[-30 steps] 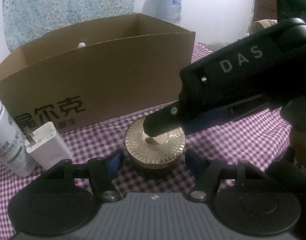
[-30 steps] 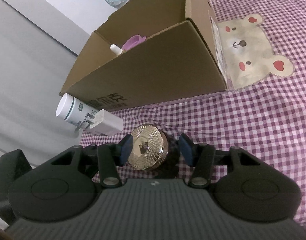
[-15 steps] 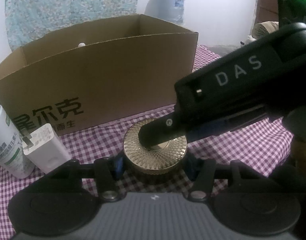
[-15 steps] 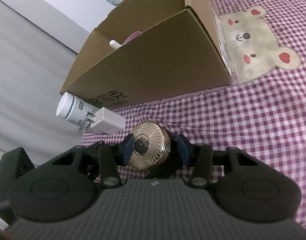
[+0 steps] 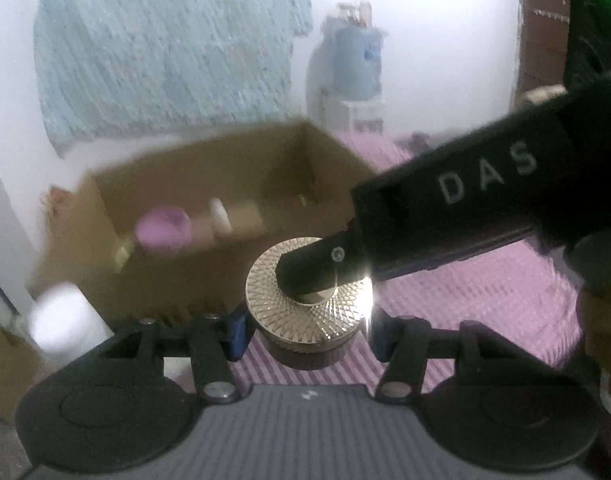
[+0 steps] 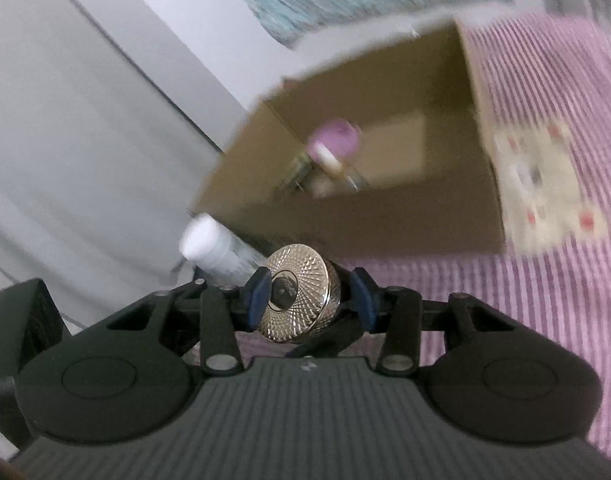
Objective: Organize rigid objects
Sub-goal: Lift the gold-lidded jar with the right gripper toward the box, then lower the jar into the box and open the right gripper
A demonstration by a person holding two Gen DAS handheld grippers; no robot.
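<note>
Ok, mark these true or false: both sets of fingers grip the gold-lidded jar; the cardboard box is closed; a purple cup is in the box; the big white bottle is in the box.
1. The left gripper and right gripper both clamp the gold-lidded jar in their fingers. True.
2. The cardboard box is closed. False: its top is open.
3. A purple cup is in the box. True.
4. The big white bottle is in the box. False: it stands outside, by the box's corner.

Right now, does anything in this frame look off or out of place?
Yes: both grippers clamp the one gold-lidded jar. The left gripper grips its dark base, the right gripper its lid. The cardboard box looks intact; blur hides its contents.
</note>
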